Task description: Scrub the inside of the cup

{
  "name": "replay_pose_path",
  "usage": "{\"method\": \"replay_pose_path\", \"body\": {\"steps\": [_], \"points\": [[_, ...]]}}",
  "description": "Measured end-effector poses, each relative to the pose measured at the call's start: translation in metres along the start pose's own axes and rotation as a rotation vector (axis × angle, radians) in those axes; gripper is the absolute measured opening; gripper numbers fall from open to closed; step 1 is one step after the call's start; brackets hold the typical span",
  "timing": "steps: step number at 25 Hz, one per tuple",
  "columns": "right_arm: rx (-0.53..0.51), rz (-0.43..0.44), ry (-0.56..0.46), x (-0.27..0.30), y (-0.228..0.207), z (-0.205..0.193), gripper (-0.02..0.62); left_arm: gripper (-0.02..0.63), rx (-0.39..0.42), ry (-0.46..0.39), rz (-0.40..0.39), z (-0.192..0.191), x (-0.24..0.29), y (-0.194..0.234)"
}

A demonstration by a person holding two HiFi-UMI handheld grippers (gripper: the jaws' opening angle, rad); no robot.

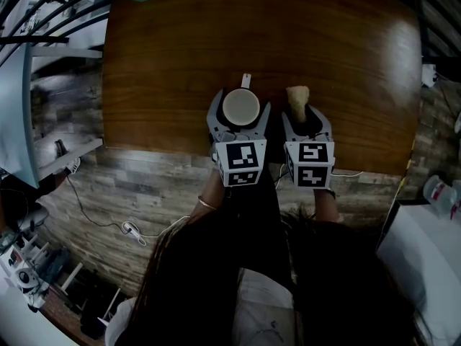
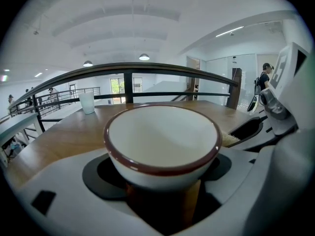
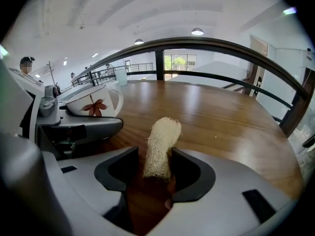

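The left gripper (image 1: 240,115) holds its jaws wide apart on either side of the cup (image 2: 162,132), which sits mouth-up on the bench (image 1: 180,49), probably flanked this way so its inside can be reached. The right gripper (image 1: 306,119), just beside it, is likewise spread. The loofah scrubber (image 3: 161,141) stands loose between its jaws, tip ahead. Only the right gripper view shows the cup's flower print and handle, while the left gripper view shows its white inside.

Legible text: none | Brands, numbers, signs: none | Only marking: square black-and-white coded patterns on the cube of left hand-held gripper (image 1: 240,108) and right hand-held gripper (image 1: 307,117), no letters.
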State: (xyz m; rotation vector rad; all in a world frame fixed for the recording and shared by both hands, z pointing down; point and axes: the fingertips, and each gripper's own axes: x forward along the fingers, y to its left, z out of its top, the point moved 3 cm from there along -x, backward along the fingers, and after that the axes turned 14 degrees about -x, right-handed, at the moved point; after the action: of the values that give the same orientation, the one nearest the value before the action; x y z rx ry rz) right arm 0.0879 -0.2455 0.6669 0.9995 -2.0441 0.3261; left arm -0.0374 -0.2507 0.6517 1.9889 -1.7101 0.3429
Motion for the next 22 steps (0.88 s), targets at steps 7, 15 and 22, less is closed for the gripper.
{"method": "replay_pose_path", "body": {"steps": [7,15,22], "points": [[-0.019,-0.016,-0.009,-0.001,-0.003,0.001,0.209,0.411,-0.009,-0.008,0.006,0.002,0.0,-0.001],[-0.032,-0.013,-0.004,-0.003,-0.002,0.0,0.118,0.41,-0.042,-0.054,0.003,0.006,-0.003,0.002],[0.01,-0.009,-0.005,-0.005,-0.008,-0.003,0.098,0.41,-0.06,-0.077,-0.006,0.009,-0.008,0.003]]}}
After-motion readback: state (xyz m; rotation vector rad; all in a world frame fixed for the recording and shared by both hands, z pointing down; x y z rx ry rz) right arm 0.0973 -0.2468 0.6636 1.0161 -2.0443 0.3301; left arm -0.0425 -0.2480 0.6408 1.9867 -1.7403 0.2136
